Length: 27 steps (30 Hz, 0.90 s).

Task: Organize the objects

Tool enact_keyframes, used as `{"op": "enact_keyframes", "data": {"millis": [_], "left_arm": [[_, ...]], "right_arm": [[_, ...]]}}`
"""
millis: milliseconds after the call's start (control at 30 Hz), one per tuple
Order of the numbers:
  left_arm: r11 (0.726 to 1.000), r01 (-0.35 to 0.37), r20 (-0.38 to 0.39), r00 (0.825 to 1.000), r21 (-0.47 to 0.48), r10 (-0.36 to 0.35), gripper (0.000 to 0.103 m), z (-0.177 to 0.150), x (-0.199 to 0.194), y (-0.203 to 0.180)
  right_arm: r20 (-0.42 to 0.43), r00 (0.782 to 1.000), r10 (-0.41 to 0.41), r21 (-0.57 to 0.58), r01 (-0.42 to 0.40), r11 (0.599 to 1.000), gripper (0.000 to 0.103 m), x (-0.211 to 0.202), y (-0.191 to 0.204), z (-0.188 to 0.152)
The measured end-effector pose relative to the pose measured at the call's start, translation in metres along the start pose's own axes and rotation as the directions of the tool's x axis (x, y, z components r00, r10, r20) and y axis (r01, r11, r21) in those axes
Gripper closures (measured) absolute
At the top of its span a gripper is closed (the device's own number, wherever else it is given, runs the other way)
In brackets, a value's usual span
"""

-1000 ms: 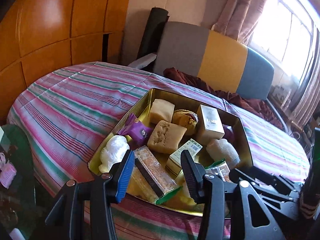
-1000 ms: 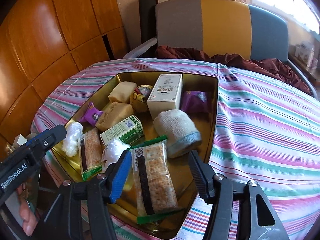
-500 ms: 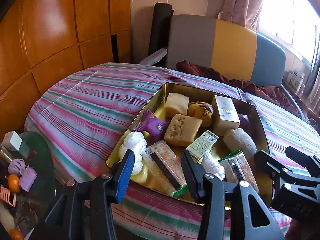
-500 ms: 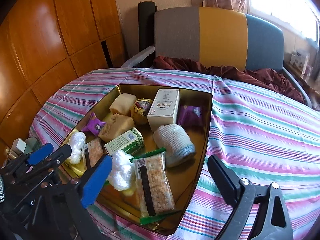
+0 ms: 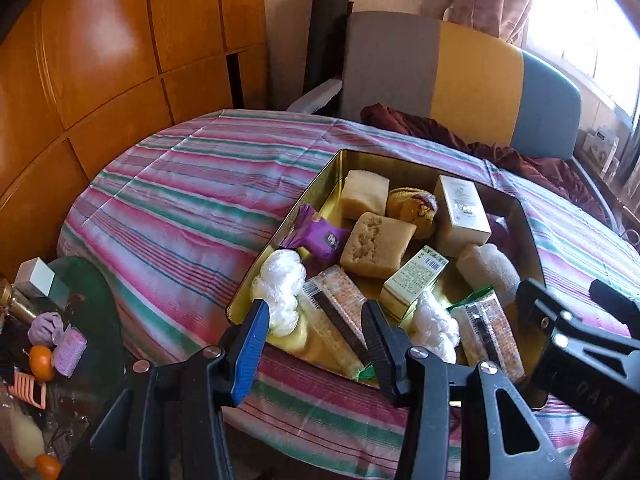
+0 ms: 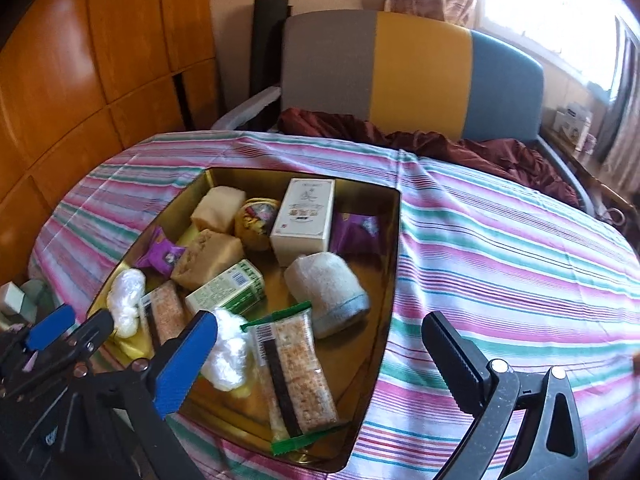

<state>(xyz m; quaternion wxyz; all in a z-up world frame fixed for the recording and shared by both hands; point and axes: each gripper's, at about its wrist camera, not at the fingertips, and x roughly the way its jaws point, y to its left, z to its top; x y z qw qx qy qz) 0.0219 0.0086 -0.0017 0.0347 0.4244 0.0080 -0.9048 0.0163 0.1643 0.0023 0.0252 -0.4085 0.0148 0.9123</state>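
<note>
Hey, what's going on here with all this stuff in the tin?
A person holds a gripper in each hand over a gold tin on a striped tablecloth. The tin holds snacks and small items: cracker packs, cake blocks, purple packets, a white box and a rolled towel. The right gripper has just been opening its jaws wide above a cracker pack, gripping nothing. The left gripper hovers, part-open and empty, at the tin's near edge.

My left claw point(image 5: 316, 334) hangs half-open and empty; the gold tin point(image 5: 280, 240) sits at one o'clock.
</note>
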Motion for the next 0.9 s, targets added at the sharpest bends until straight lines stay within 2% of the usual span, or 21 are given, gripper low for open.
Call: {"op": "enact_keyframes", "data": {"millis": [167,433,900], "left_arm": [[1.000,0.005,-0.006,1.000,-0.002,-0.005,0.055,0.0005,0.0006,-0.0003],[1.000,0.017,-0.037,0.999,-0.015,-0.017,0.055,0.0007,0.0067,0.0011],[1.000,-0.002,0.004,1.000,0.015,0.002,0.055,0.0013,0.0045,-0.0033]], "right_arm": [[-0.004,1.000,-0.029,0.034,0.029,0.999,0.000,-0.0003,-0.0038,0.0042],[0.001,0.999,-0.037,0.021,0.037,0.999,0.000,0.0007,0.0000,0.0043],[-0.002,0.999,-0.047,0.018,0.047,0.999,0.000,0.0040,-0.0004,0.0031]]}}
